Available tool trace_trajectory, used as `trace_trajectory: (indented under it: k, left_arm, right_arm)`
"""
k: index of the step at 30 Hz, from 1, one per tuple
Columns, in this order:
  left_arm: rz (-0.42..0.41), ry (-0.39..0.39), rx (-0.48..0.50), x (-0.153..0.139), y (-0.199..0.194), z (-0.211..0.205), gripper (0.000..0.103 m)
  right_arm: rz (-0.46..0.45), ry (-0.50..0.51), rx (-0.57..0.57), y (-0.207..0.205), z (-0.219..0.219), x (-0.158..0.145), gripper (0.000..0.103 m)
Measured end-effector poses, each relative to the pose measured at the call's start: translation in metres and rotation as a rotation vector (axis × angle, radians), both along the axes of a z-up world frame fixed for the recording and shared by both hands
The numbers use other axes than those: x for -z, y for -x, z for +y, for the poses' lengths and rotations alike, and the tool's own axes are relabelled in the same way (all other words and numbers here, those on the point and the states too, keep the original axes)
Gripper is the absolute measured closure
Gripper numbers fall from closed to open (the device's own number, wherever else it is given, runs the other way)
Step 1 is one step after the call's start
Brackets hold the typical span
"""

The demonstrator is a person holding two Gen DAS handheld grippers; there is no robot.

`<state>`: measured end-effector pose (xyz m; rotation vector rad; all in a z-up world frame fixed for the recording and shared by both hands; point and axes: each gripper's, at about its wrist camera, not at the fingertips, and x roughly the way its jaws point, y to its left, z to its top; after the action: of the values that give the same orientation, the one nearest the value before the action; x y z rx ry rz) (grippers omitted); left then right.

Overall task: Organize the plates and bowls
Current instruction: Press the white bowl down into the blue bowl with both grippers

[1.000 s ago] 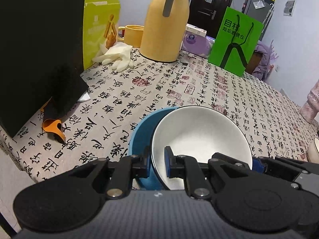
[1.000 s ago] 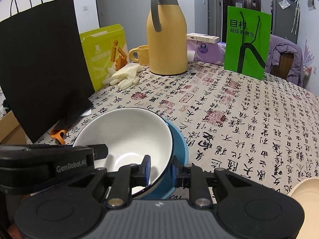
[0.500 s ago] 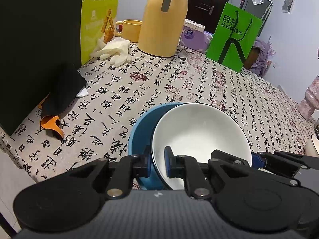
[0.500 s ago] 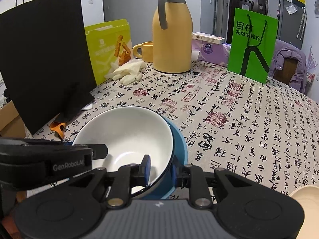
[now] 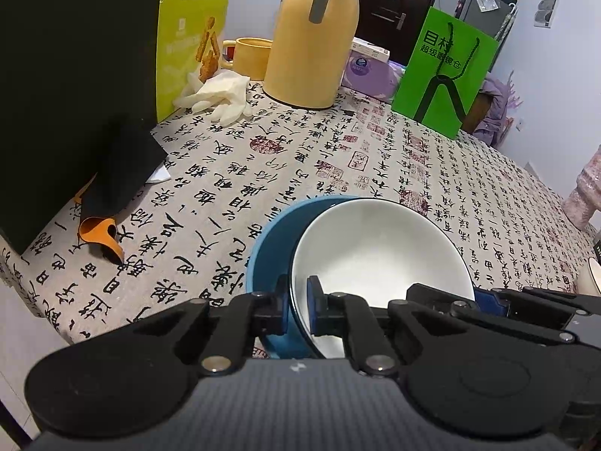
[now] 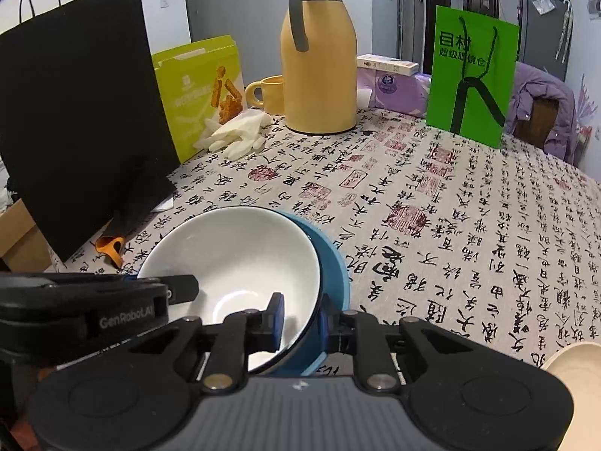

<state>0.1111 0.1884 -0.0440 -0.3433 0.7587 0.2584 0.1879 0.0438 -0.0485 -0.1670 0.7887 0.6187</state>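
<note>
2 nested bowls sit near the front edge of a desk [image 5: 375, 158] covered with a calligraphy-print cloth: 1 white bowl [image 5: 379, 251] tilted inside 1 blue bowl [image 5: 268, 248]. 2 claws hold the pair from opposite sides.

The left claw [image 5: 298, 302] points down at a slant and is clamped on the near left rims, 1 finger on the blue bowl's outer wall and the other inside the white bowl, both rims pinched between them.

The right claw [image 6: 302, 317] also slants downward toward the desk. Its jaws are closing on the right rims of the same 2 bowls: the left pad rests against the white bowl's [image 6: 240, 259] inner wall, and the right finger is at the outside of the blue bowl [image 6: 332, 274]. In the right wrist view the left claw's black body crosses the lower left corner.

At the desk's far side stand 1 yellow thermos jug [image 6: 319, 64], 1 yellow mug [image 6: 268, 94], 1 lime snack box [image 6: 203, 90], 1 green paper bag [image 6: 471, 75] and 1 purple tissue pack [image 6: 394, 88] with 1 small carton on top. 1 black paper bag [image 6: 79, 112] stands at left, with 1 pair of pale rubber gloves [image 6: 236, 135] lying beside the snack box. The edge of 1 cream plate [image 6: 574, 364] shows at lower right, well apart from the bowls.
</note>
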Motion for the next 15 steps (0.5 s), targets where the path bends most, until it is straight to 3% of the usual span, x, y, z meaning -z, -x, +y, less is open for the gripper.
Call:
trace_trajectory:
  k: [15]
  left_arm:
    - [0.018,-0.005,-0.014,-0.0001,-0.0014,0.0000,0.094]
  right_arm:
    - [0.057,-0.049,0.015,-0.0039,-0.0052,-0.0048,0.087]
